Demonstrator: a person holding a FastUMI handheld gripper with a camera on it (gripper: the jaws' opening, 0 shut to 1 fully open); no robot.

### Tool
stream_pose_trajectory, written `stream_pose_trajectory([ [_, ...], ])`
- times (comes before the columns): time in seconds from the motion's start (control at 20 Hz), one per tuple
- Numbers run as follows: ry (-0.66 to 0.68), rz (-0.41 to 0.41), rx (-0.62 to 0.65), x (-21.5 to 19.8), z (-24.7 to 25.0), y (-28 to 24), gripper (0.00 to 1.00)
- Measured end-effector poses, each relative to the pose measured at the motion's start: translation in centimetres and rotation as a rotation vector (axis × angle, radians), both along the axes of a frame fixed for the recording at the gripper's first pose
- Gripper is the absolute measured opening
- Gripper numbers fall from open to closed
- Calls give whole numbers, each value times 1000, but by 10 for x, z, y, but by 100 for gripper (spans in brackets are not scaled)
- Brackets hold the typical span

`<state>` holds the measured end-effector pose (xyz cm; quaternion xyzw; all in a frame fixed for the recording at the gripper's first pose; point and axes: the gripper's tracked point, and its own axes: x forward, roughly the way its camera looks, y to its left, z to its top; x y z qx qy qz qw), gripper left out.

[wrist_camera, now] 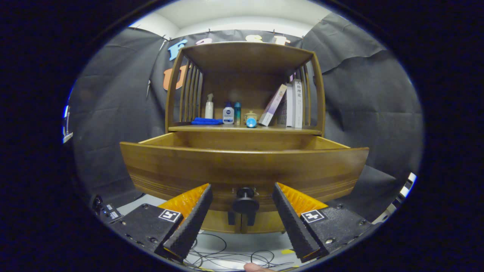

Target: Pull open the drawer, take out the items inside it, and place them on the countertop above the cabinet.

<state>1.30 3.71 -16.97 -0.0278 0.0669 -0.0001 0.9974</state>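
Observation:
A wooden drawer stands pulled out of the cabinet toward me, its curved front filling the space just ahead of the fingers. Its dark round knob sits low on the front, between my two fingers without touching either. My gripper is open, the fingers spread wide on both sides of the knob. The drawer's inside is hidden behind its front panel. Above it lies the countertop of the cabinet.
On the countertop stand a folded blue cloth, a white spray bottle, two small bottles, a small jar and leaning books. Slatted side rails and a top shelf enclose it. Cables lie on the floor below.

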Motion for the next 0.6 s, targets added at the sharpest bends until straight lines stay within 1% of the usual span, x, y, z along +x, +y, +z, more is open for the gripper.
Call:
stream_pose_trajectory([
  [0.35, 4, -32, -2, 26, -4, -9, 100],
  [0.4, 12, -20, 3, 28, -5, -7, 100],
  [0.6, -17, -26, 15, 33, -3, -4, 100],
])
